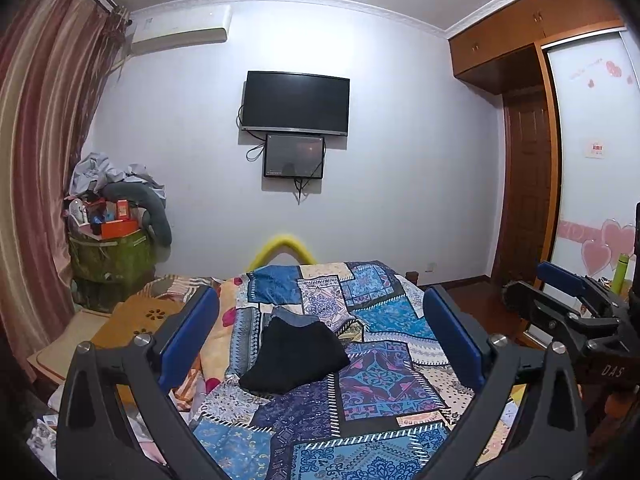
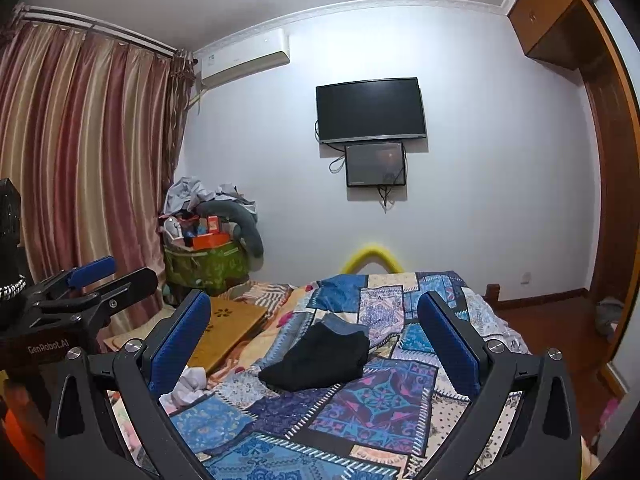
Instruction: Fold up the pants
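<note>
While both hand-held grippers (image 1: 320, 344) (image 2: 316, 344) hover released | black pants (image 1: 296, 354) folded on quilt (image 1: 380, 380) | wooden board (image 2: 228, 328) left

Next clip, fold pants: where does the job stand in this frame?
Looks done or nearly so: the black pants lie as a compact folded bundle on the patchwork bedspread, beside a folded blue garment. Nothing is in hand: the left gripper and right gripper are both raised, jaws open and empty. At most, some tidying is left.

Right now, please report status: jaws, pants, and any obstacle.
Left gripper and right gripper open, empty, above the bed. Black pants lie folded on patchwork quilt, over blue garment. Nothing in the way.
</note>
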`<state>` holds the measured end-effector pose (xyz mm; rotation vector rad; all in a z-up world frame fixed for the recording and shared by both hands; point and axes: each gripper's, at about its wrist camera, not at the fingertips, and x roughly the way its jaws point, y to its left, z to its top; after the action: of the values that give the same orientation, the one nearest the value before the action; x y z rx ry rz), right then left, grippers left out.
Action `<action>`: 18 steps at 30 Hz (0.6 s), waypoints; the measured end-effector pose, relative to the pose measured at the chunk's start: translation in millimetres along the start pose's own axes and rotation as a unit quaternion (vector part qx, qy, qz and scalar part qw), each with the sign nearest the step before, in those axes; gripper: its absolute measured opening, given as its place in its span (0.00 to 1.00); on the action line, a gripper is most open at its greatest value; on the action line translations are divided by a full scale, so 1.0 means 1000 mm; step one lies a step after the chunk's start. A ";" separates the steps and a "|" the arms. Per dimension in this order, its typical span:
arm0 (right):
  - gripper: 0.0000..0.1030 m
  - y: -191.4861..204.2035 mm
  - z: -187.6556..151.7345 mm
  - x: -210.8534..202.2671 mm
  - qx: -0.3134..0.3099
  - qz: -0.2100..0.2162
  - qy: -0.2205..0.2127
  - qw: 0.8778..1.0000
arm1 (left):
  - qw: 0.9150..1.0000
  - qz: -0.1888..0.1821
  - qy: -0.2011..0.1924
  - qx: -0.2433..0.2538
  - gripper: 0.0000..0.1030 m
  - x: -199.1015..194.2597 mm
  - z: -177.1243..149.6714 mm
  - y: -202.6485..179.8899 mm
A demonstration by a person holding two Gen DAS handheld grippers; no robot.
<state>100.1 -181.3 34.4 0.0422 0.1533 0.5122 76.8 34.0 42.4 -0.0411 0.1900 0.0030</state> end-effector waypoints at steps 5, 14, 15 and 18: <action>1.00 -0.002 0.001 -0.001 0.006 0.001 0.002 1.000 | 1.000 -0.001 0.001 -0.001 1.00 0.001 0.000 0.000; 1.00 -0.004 0.003 -0.004 0.011 0.004 0.002 1.000 | 1.000 -0.003 0.005 -0.002 1.00 0.003 0.000 0.000; 1.00 -0.003 0.002 -0.003 0.011 0.003 0.002 1.000 | 1.000 -0.003 0.005 -0.002 1.00 0.003 0.000 0.000; 1.00 -0.003 0.003 -0.004 0.011 0.002 0.001 1.000 | 1.000 -0.005 0.009 -0.001 1.00 0.005 -0.002 0.000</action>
<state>98.6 -185.9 37.6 0.0630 0.1605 0.5143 81.8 33.9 39.4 -0.0451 0.2073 -0.0072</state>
